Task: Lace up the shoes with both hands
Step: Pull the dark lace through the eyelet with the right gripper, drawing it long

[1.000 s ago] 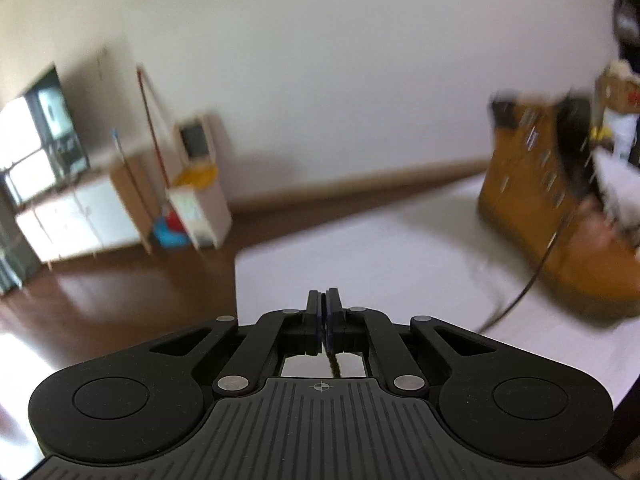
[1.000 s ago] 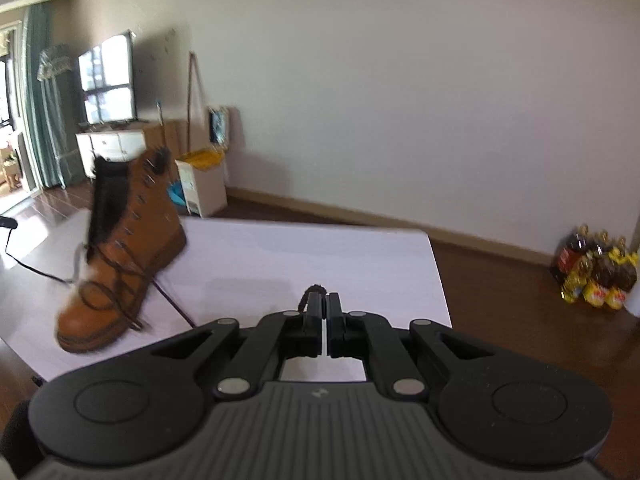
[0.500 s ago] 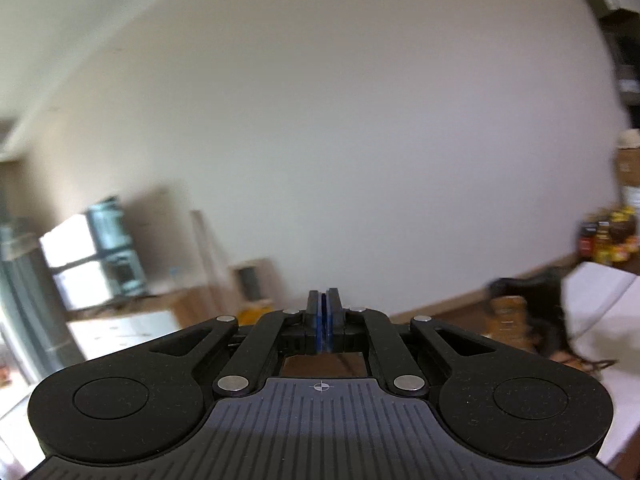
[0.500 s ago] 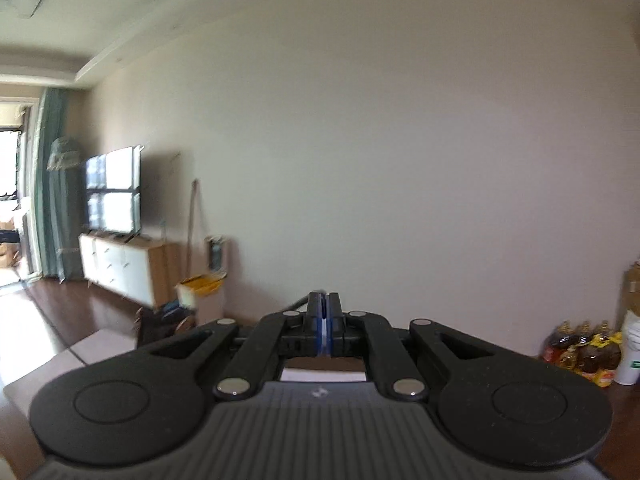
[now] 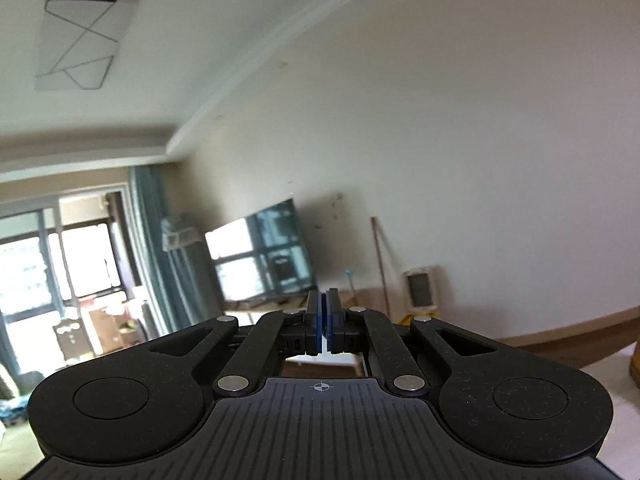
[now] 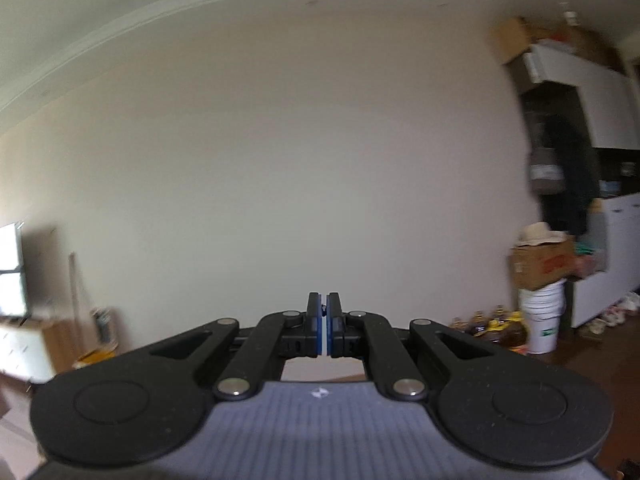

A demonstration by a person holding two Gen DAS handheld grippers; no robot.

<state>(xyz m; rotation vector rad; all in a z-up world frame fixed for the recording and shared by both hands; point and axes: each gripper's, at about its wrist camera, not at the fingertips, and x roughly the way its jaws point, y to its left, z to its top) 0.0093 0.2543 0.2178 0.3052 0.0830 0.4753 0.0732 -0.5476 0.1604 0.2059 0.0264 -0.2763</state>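
Shoe and laces out of frame in both wrist views. Left claw [image 5: 324, 300] pressed together, nothing visible between pads, aimed up toward TV [image 5: 260, 256] and ceiling lamp [image 5: 80, 40]. Right claw [image 6: 324, 304] pressed together, facing bare wall [image 6: 300, 160]; white bucket [image 6: 542, 320], cardboard box [image 6: 540, 264] far right.

In the left wrist view, a ceiling lamp [image 5: 82, 42] sat at the upper left of the frame, windows [image 5: 52, 276] at the left edge, a curtain [image 5: 156, 248] just right of them, and a television [image 5: 260, 256] at centre, above a low cabinet (mostly hidden). In the right wrist view, a cardboard box [image 6: 540, 266] rested on a bucket [image 6: 543, 320] at the right, bottles [image 6: 488, 326] to its left.
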